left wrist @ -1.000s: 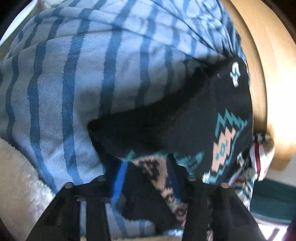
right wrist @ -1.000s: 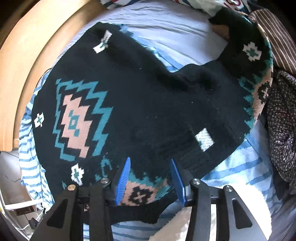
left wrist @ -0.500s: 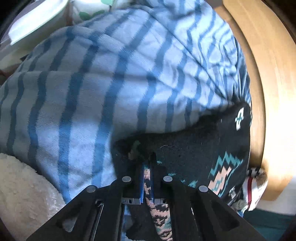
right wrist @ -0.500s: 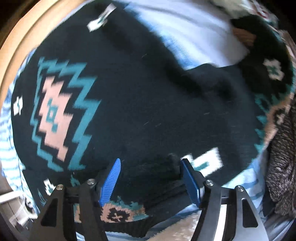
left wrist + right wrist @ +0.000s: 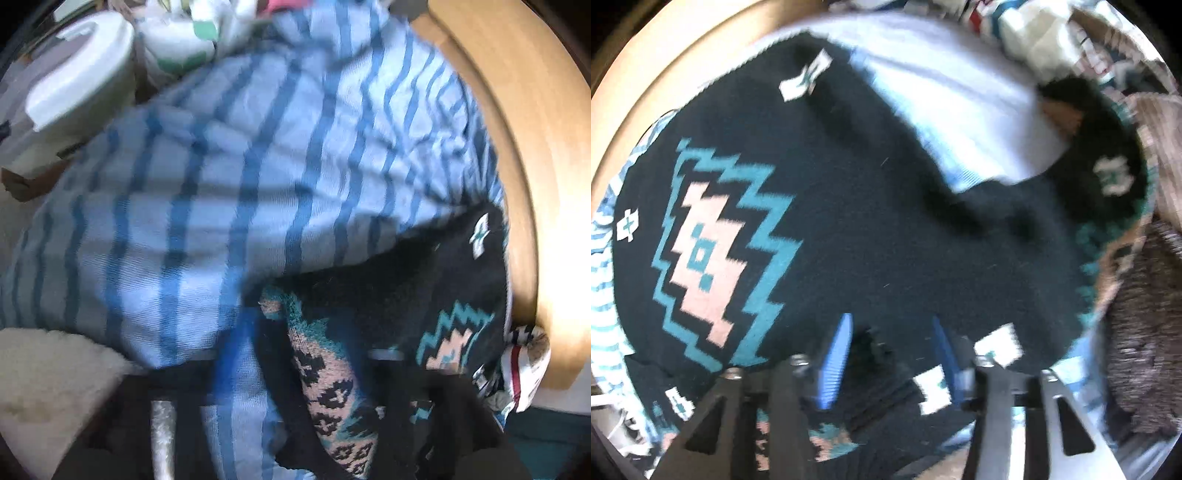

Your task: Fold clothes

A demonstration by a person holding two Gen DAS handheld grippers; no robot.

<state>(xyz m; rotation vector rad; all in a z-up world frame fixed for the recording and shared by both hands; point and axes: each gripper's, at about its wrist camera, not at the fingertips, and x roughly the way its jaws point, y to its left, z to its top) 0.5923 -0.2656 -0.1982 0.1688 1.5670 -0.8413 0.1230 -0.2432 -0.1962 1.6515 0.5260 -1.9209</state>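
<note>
Sweater (image 5: 886, 229) spread flat on striped bedsheet (image 5: 240, 177), black knit with teal and pink pattern, hem edge nearest both tools. Right gripper (image 5: 890, 350) pointing straight down over hem, jaws closing around a raised pinch of black knit, pads not clearly pressing yet. Left gripper (image 5: 295, 376) blurred, jaws opening, patterned sleeve cuff (image 5: 325, 387) lying loose between them. Long axis running away from right fingers toward neckline, sleeve trailing off toward wooden bed frame (image 5: 517, 147). Likely next: lifting hem toward neckline.

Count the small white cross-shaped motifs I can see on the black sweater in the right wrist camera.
5 on the black sweater: top center, far left, bottom left, upper right sleeve, and bottom center, a blurred patch. Folds may hide more.
</note>
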